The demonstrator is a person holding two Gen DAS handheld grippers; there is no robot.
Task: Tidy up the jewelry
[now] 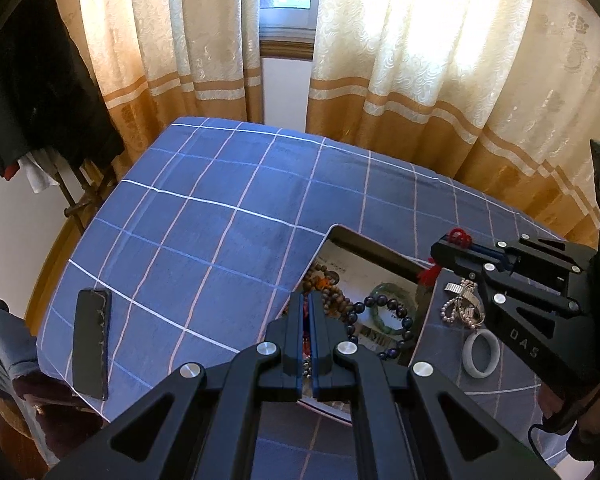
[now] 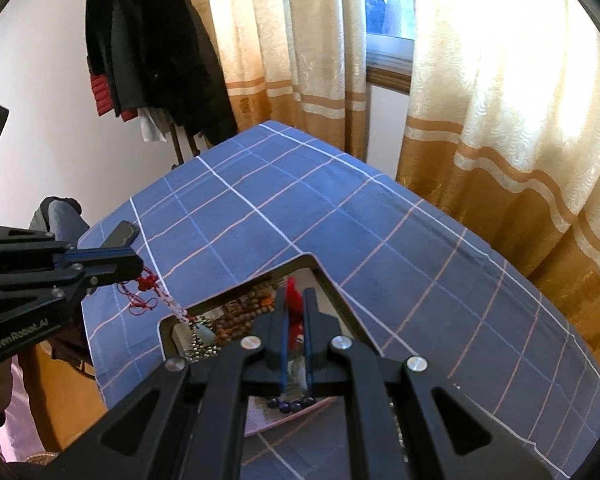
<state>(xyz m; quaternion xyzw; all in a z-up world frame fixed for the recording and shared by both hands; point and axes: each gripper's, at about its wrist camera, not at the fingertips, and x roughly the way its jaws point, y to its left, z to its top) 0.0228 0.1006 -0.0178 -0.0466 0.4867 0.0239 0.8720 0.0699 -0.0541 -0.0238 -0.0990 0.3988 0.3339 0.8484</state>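
Both claws, left (image 1: 309, 304) and right (image 2: 296, 300), pinch one red-corded necklace (image 2: 156, 292) above the box (image 1: 380, 258).

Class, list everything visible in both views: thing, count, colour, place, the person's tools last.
Cloth: one, blue checked, covering the surface.
Tray: one, dark-rimmed, on cloth.
Wooden beads: one strand, brown, in tray.
Bead bracelet: one, dark purple, in tray.
Green bangle: one, in tray.
Grey bangle: one, on cloth beside tray.
Pearl bracelets: tangle, silvery, beside tray.
Phone: one, black, cloth's left edge.
Curtains: two, cream and tan, behind.
Coats: several, dark, hanging left.
Red knotted cord: one, in left tool.
Red tassel: one, in right tool.
Left tool: black, shut.
Right tool: black, shut.
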